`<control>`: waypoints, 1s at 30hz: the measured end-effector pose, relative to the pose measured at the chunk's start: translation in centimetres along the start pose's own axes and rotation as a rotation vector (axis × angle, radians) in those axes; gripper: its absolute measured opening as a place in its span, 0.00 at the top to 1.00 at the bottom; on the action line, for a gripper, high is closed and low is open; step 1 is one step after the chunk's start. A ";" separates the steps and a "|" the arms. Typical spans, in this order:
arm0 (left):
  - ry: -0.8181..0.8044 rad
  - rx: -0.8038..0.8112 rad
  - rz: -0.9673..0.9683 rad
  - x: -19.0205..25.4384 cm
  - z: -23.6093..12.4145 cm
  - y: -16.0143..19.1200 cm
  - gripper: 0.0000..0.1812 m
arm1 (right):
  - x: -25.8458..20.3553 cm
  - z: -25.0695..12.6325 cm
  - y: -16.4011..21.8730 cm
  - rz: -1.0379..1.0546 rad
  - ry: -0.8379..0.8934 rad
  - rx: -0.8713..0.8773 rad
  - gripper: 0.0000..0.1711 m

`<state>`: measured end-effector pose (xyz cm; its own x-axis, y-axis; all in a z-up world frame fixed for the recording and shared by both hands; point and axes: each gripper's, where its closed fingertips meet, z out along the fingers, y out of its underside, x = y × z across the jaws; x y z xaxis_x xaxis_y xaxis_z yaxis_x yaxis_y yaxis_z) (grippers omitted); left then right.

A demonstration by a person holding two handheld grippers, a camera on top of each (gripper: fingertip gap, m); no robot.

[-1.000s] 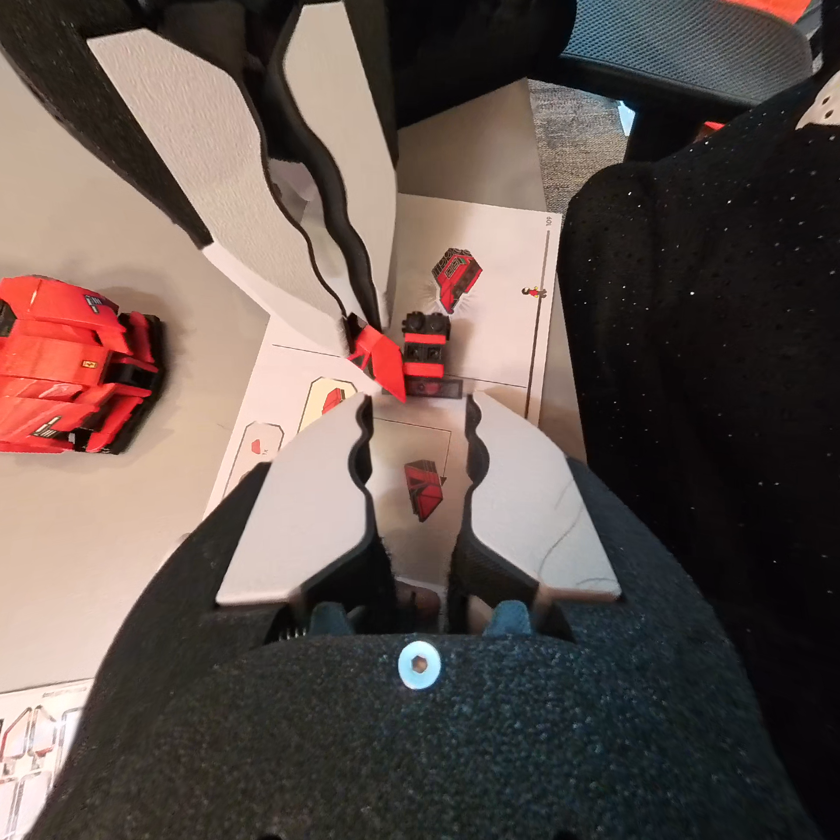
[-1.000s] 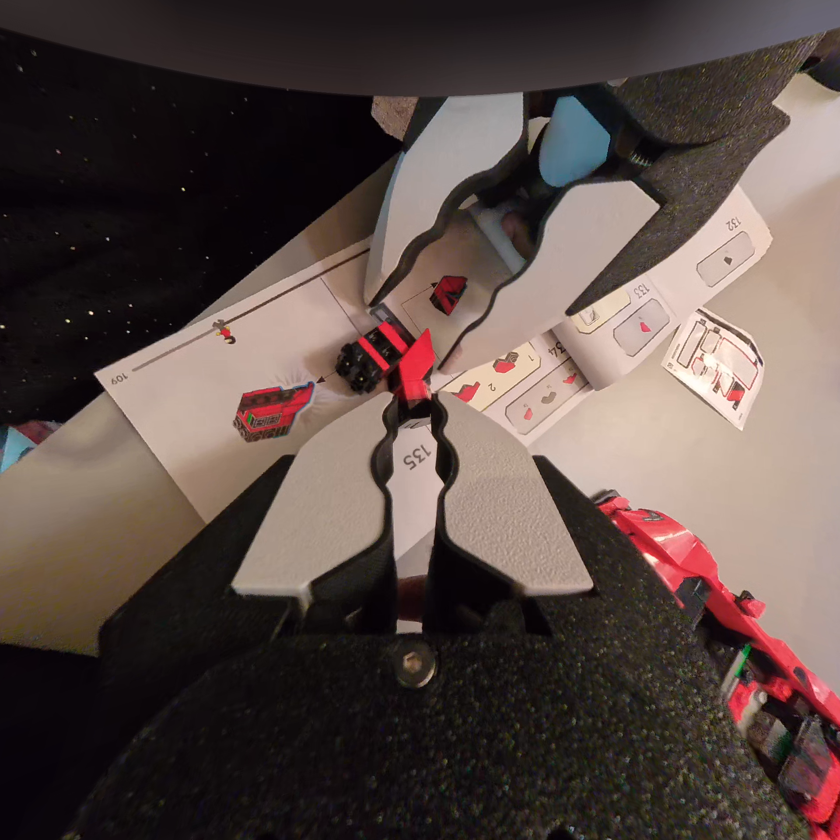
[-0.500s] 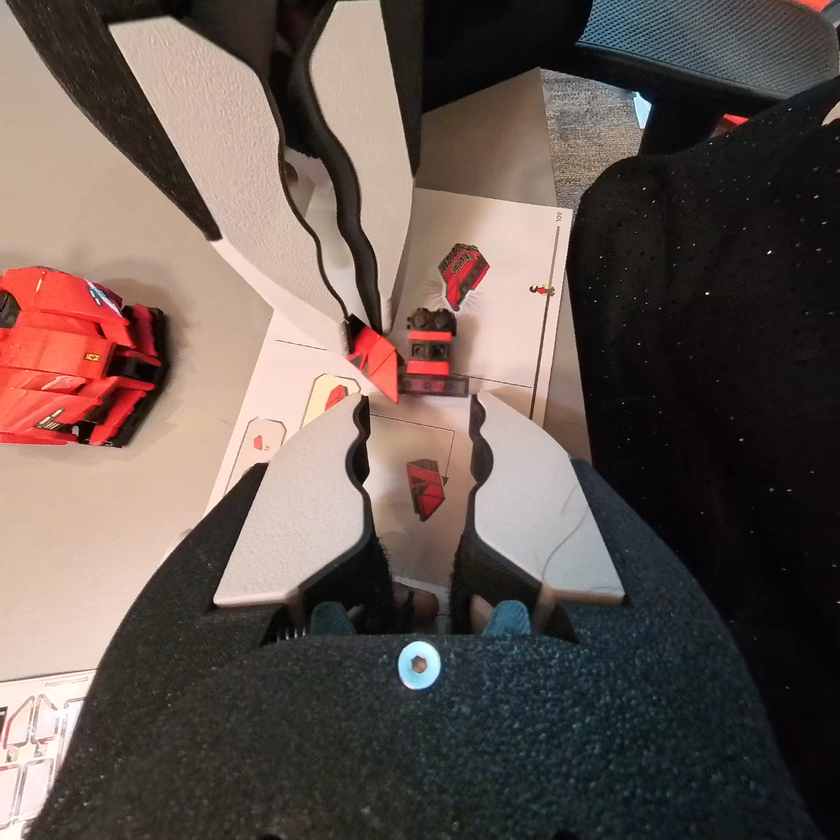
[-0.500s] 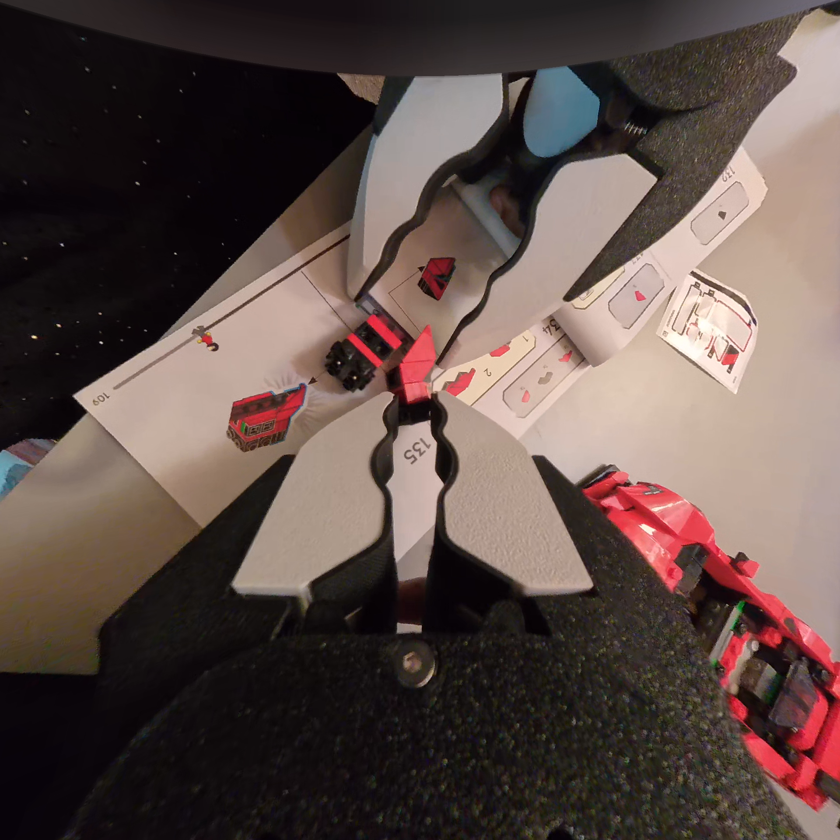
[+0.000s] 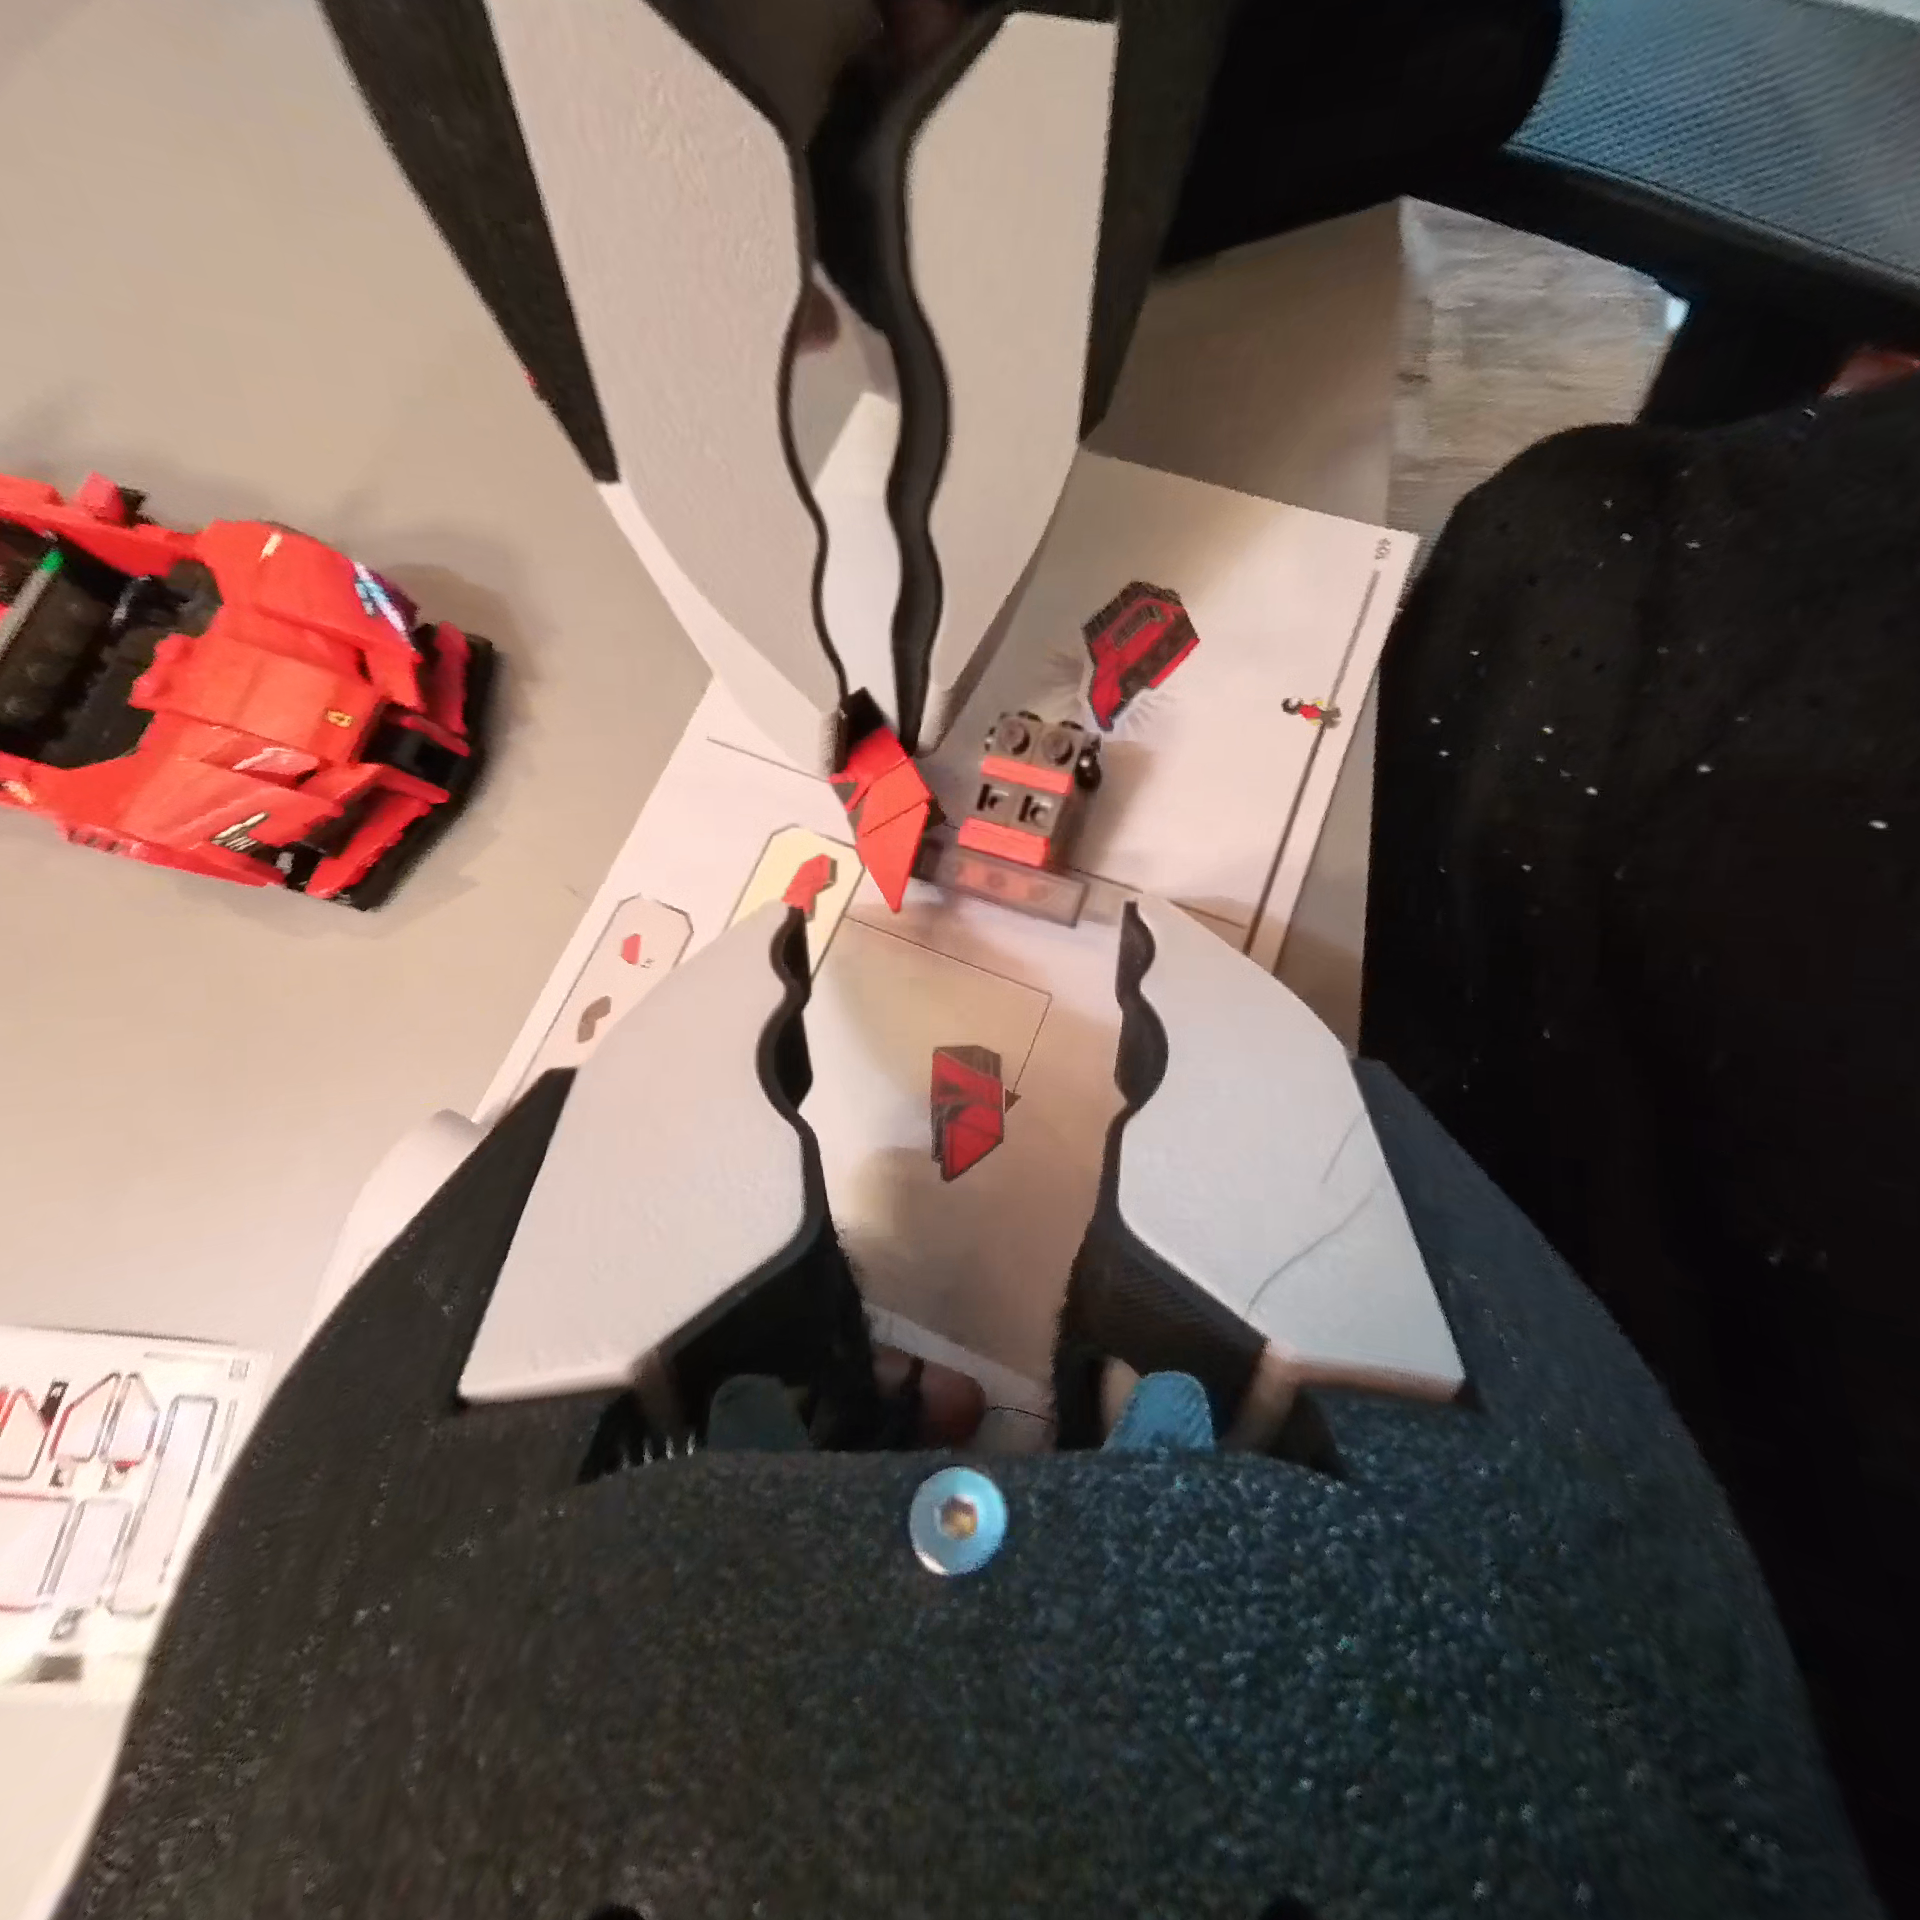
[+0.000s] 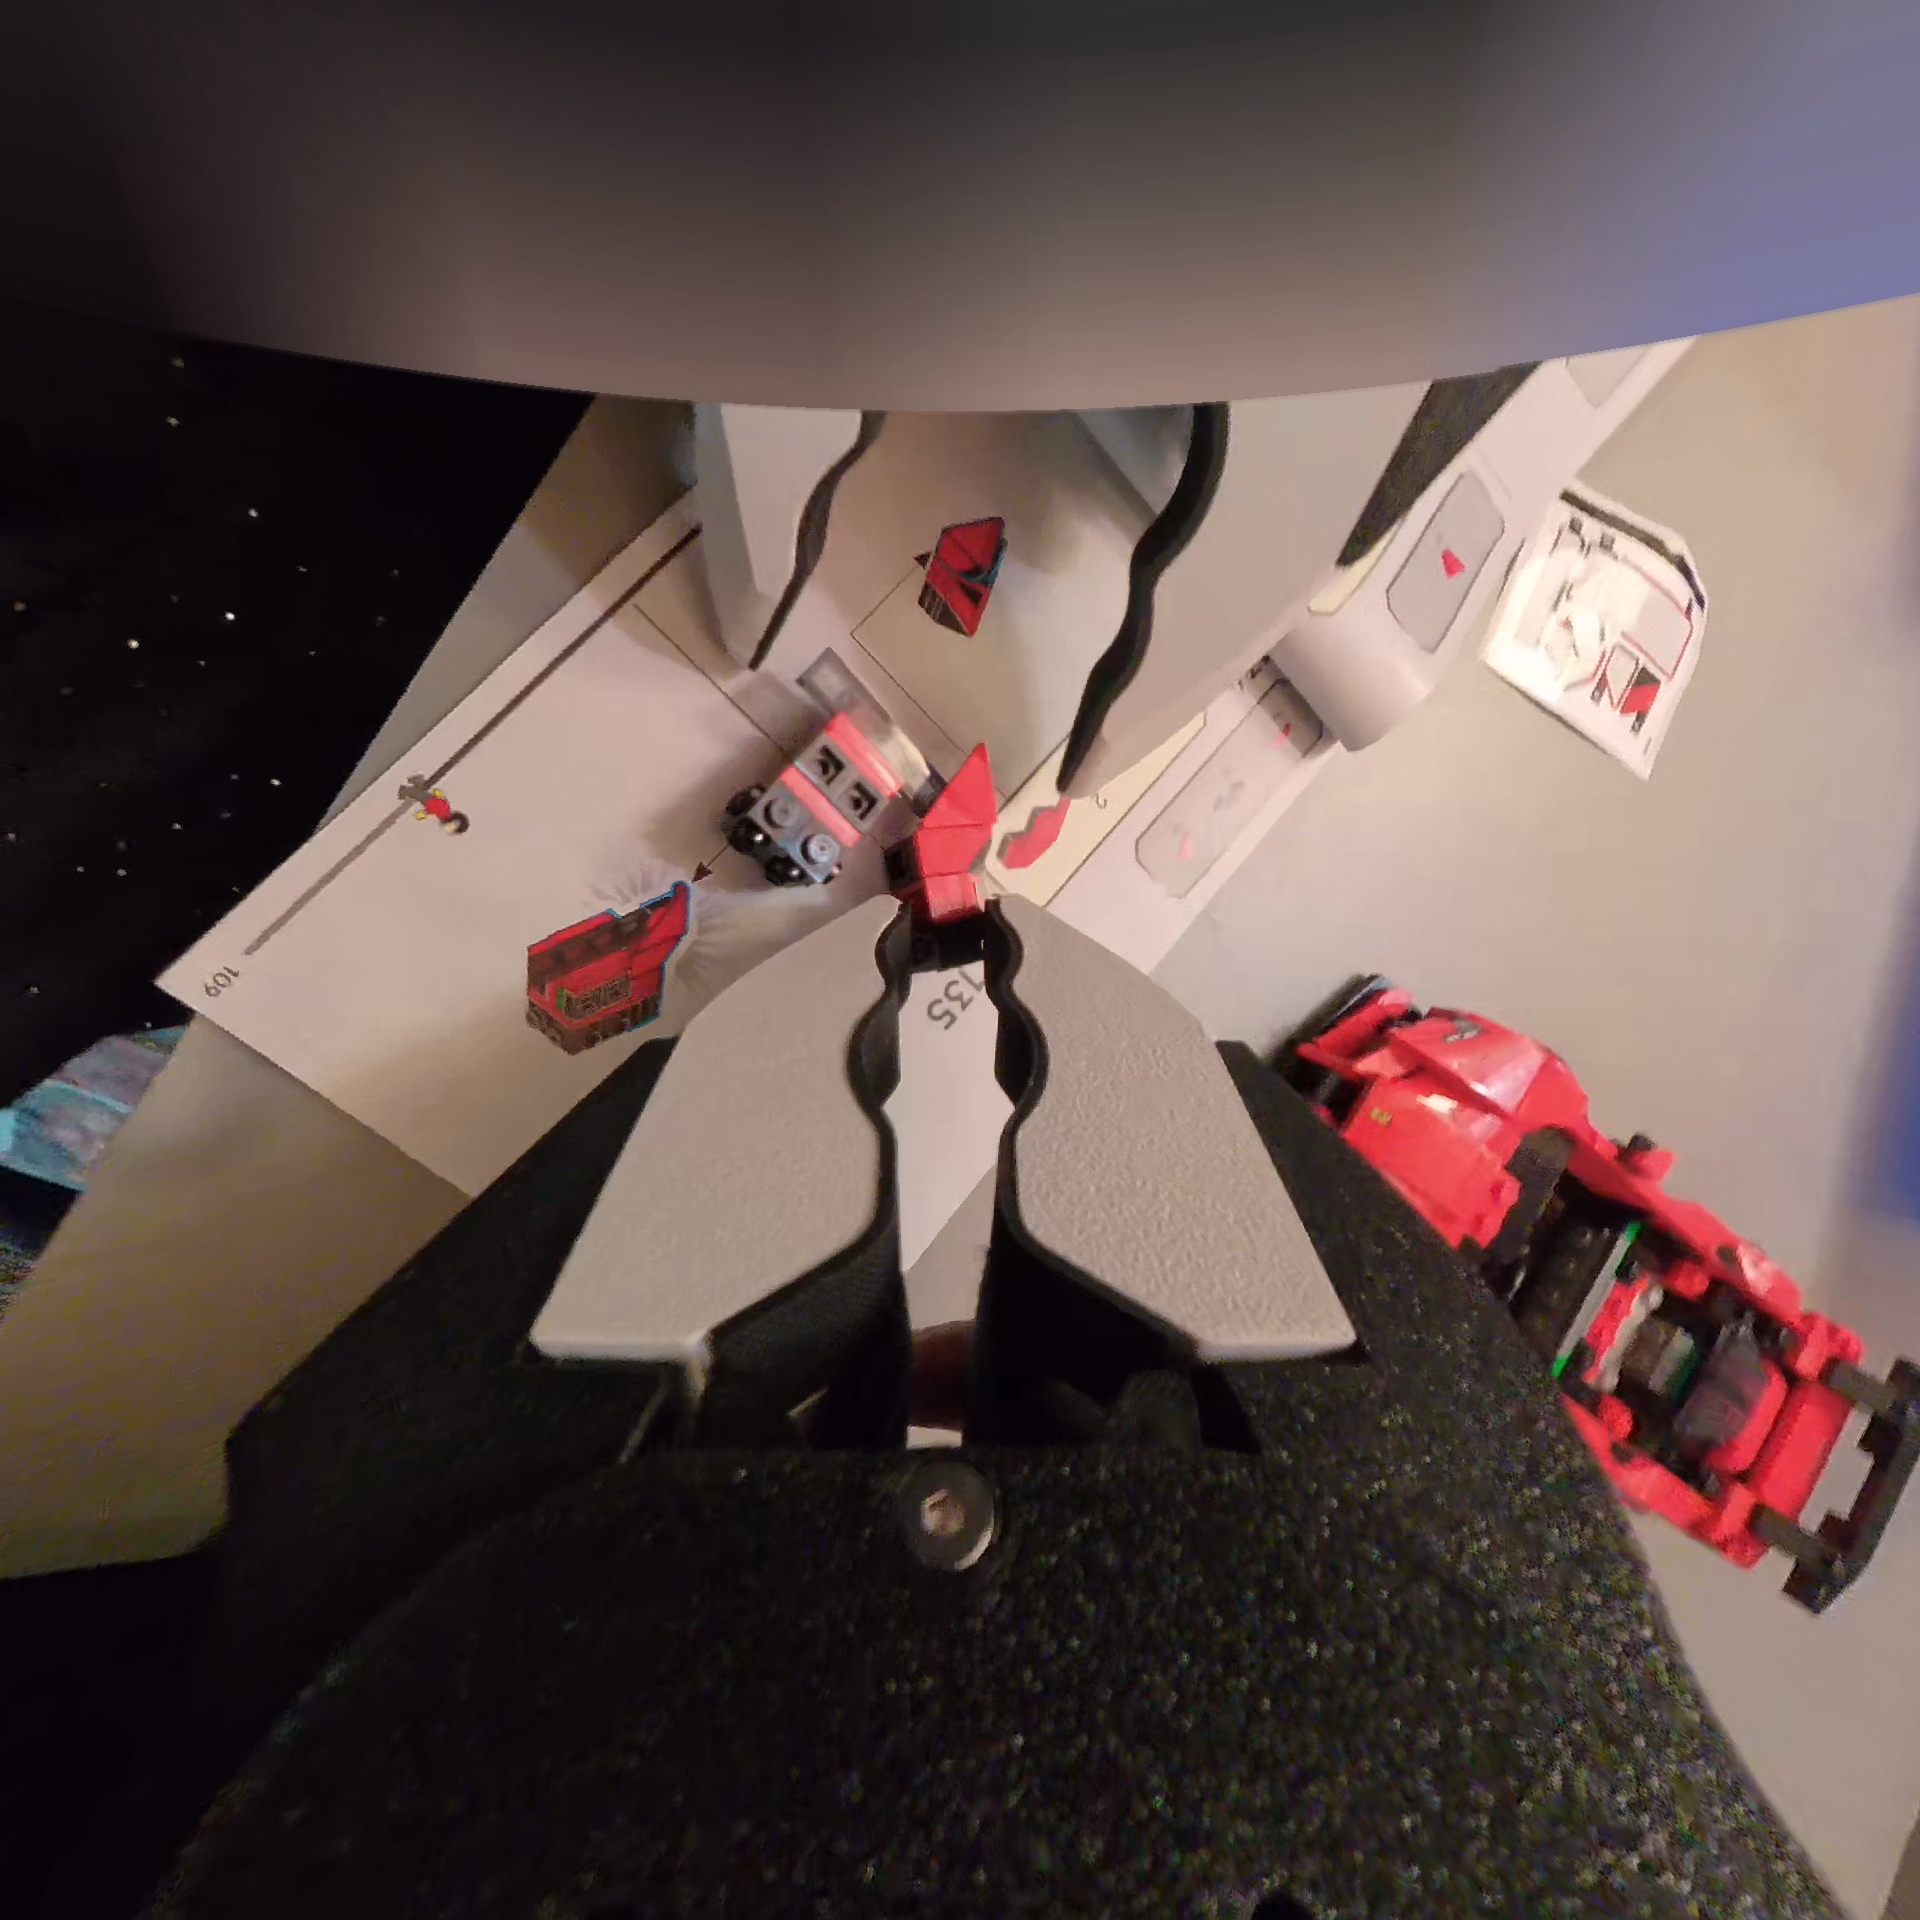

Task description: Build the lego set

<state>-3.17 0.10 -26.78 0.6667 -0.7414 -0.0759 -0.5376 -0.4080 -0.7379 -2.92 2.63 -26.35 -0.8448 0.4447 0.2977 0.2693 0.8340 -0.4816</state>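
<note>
Off to the left of the left gripper (image 5: 961, 914), a red lego car (image 5: 223, 696) sits on the table (image 5: 208, 1091), and this gripper's fingers are spread wide with nothing between them. Just ahead of its tips, the right gripper (image 6: 943, 914) pinches a small red pointed piece (image 6: 951, 836) by its back end. Right of that piece, very close, a little red and grey block (image 5: 1023, 800) rests on the instruction page (image 5: 1226, 810).
</note>
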 end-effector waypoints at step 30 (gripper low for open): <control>-0.110 0.006 0.060 -0.3 0.5 -0.4 0.68 | -1.1 -1.8 1.2 0.815 -0.172 0.174 0.88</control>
<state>-2.90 0.80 -26.75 0.6863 -0.7011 -0.1934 -0.5754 -0.3609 -0.7340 -0.88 3.74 -25.79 -0.4804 0.8168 -0.3194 0.7605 0.2065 -0.6156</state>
